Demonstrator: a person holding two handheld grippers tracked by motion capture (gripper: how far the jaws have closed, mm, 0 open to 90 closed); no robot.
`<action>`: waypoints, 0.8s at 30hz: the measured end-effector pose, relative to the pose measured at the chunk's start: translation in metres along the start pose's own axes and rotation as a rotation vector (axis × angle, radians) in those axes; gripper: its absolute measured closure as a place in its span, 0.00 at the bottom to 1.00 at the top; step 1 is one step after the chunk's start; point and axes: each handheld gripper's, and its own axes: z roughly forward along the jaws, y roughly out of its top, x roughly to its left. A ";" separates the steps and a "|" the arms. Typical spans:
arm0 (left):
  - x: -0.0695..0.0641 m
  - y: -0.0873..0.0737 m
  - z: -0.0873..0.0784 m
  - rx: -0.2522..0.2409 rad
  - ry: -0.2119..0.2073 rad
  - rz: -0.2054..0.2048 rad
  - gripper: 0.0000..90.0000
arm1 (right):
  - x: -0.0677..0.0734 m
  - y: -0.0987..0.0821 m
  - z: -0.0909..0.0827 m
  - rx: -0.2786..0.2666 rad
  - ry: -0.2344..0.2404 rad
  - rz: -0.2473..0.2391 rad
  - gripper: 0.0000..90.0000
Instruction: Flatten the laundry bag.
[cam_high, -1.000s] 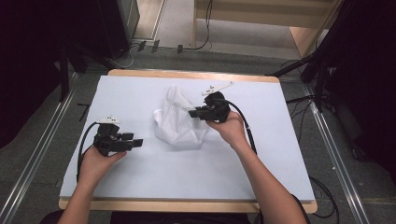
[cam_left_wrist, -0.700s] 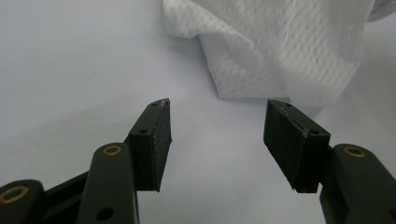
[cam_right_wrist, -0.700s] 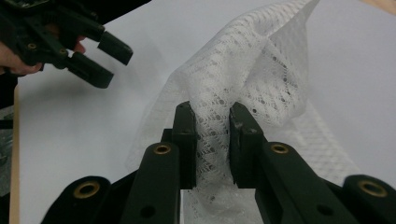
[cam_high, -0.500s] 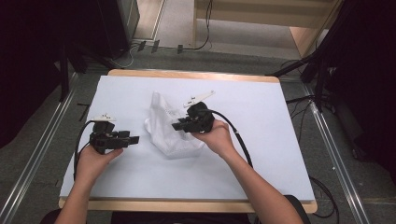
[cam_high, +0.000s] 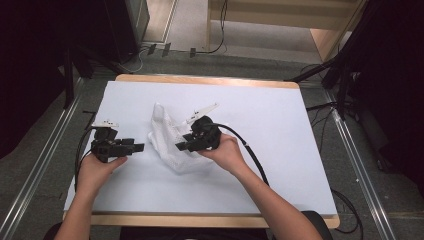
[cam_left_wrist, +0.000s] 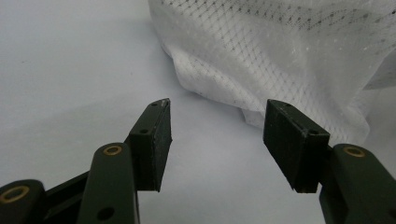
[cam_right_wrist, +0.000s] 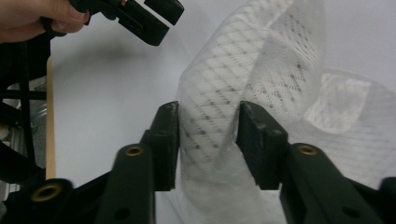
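Note:
A white mesh cloth (cam_high: 165, 134) lies crumpled on the pale blue mat (cam_high: 280, 115), left of centre. My right gripper (cam_high: 181, 146) points left over its lower edge. In the right gripper view a raised fold of the cloth (cam_right_wrist: 261, 65) stands between the jaws of my right gripper (cam_right_wrist: 208, 140); they have just been opening and the fold sits loosely in the gap. My left gripper (cam_high: 137, 147) rests on the mat just left of the cloth, pointing right. Seen in its own view, my left gripper (cam_left_wrist: 217, 135) is open and empty, with the cloth's edge (cam_left_wrist: 280, 51) just beyond its tips.
The mat covers a wooden table whose front edge (cam_high: 210, 220) and back edge show. Black cables trail from both grippers across the mat. Bare mat lies to the right and along the front. Metal rails run beside the table on both sides.
My right hand has carried the cloth leftward toward the left gripper, and its jaws now stand wider around the fold. The left hand has barely shifted.

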 end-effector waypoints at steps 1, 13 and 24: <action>-0.001 0.001 0.001 0.001 -0.003 -0.001 0.47 | -0.001 0.000 -0.005 -0.005 -0.006 0.003 0.63; -0.012 0.014 0.004 0.008 -0.029 0.042 0.47 | -0.016 -0.008 -0.068 -0.122 -0.062 0.054 0.61; -0.020 0.025 0.005 0.004 -0.057 0.066 0.49 | -0.067 -0.050 -0.075 -0.062 -0.221 0.181 0.71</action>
